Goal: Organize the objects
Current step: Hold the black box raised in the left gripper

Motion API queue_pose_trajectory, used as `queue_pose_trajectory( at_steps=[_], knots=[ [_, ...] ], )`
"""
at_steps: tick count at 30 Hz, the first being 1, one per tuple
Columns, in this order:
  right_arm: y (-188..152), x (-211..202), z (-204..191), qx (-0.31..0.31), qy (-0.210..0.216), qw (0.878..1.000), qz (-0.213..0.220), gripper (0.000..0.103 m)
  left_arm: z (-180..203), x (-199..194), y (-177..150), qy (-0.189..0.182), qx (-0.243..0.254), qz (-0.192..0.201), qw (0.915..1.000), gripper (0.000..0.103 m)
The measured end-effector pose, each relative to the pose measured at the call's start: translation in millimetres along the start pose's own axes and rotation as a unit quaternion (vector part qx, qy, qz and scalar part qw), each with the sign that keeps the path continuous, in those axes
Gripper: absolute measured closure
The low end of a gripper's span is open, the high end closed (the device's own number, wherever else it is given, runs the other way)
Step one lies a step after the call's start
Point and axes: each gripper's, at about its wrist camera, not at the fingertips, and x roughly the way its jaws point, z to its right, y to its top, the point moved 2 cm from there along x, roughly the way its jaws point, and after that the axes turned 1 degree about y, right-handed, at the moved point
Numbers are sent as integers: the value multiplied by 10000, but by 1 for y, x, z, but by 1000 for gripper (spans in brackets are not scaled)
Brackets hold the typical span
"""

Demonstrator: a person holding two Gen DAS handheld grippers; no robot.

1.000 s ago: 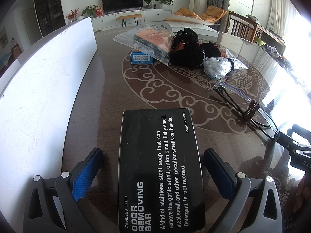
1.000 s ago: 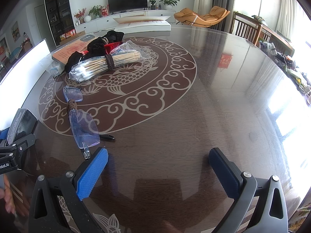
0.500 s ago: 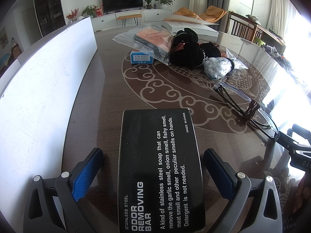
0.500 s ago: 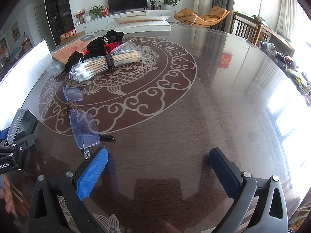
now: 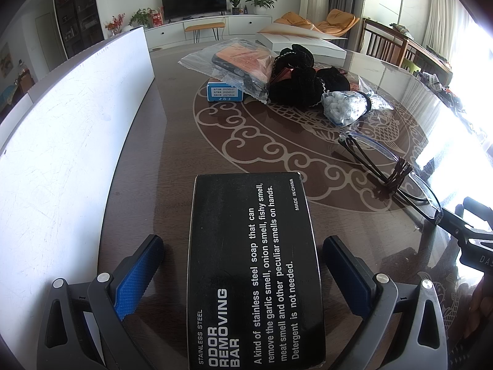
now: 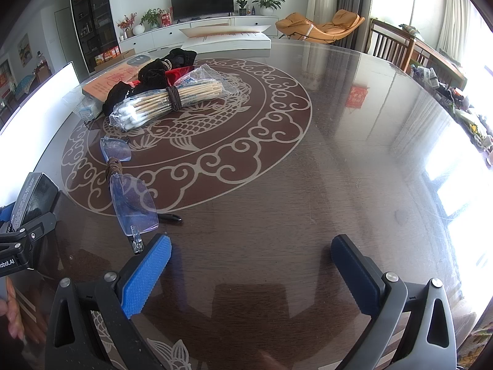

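Note:
A black box (image 5: 252,265) printed "ODOR REMOVING BAR" lies on the dark round table (image 5: 172,141), between the fingers of my left gripper (image 5: 243,243). That gripper is open, with a gap on each side of the box. The same box (image 6: 34,197) shows at the left edge of the right wrist view. My right gripper (image 6: 251,243) is open over bare tabletop with nothing between its fingers. Clear-lensed glasses (image 6: 129,185) lie just ahead of its left finger, and appear as glasses (image 5: 388,166) in the left view.
A pile sits mid-table: a bag of cotton swabs (image 6: 166,98), black fabric (image 5: 305,74), a small blue-and-white box (image 5: 225,91) and a plastic bag with an orange item (image 5: 240,58). A tall white panel (image 5: 61,123) runs along the left. A flat white box (image 6: 225,38) lies at the far edge.

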Motion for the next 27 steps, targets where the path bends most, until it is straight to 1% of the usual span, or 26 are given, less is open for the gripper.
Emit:
queue_pose_trajectory(
  at_steps=[22,27],
  knots=[
    [0,0,0,1,-1,10000,2,0,0,0,0,0,5,3,10000,0],
    [0,0,0,0,0,10000,2,0,-1,2,6,-29,24,-34,10000,0]
  ],
)
